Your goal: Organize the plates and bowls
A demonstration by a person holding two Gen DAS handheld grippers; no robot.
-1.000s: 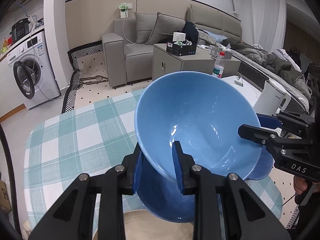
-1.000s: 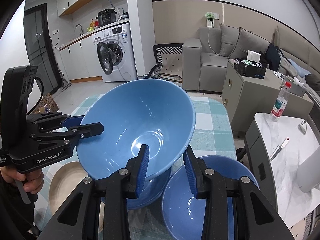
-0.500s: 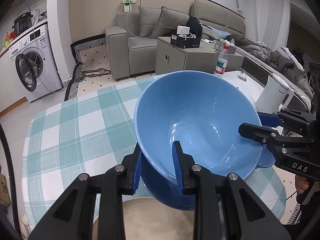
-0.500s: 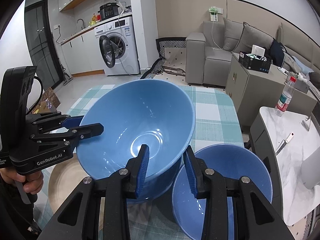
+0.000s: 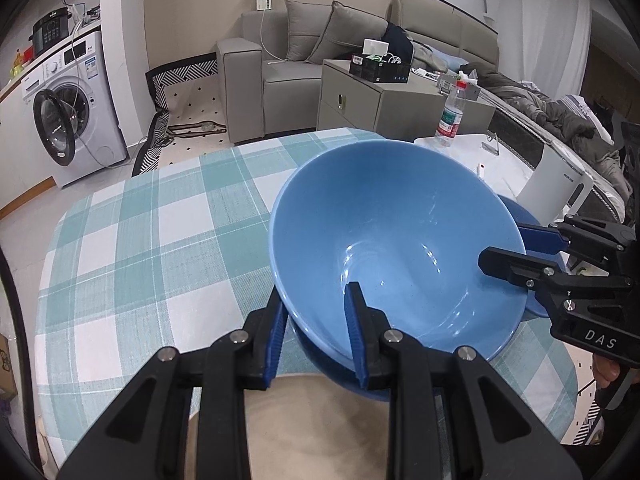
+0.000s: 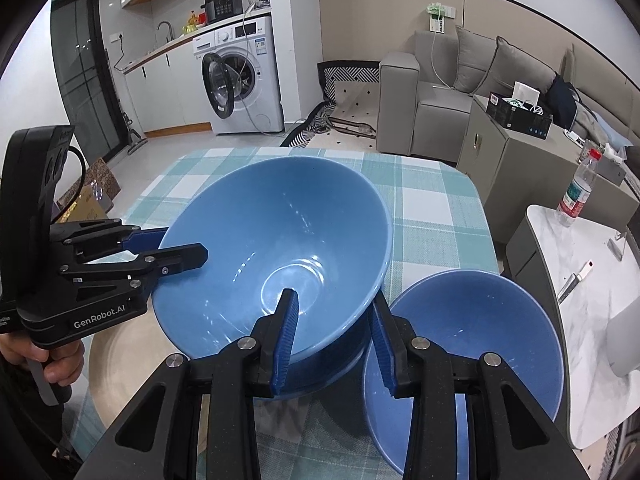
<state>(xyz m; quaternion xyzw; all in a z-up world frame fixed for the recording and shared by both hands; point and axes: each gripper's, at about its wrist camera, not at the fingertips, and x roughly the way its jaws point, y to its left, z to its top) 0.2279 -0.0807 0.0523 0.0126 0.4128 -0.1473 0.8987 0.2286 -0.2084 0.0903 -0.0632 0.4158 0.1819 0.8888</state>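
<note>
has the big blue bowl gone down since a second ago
Yes. In the left wrist view the big blue bowl sits lower against the sofa and grey cabinet behind it, and more of the checked tablecloth shows beyond its rim.

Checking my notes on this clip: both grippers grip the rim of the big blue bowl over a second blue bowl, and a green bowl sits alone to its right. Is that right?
One slip: the bowl alone at the right is blue, not green, as the right wrist view shows. The rest holds: the left gripper and right gripper both clamp the rim of the big blue bowl, which sits over a second blue bowl.
</note>
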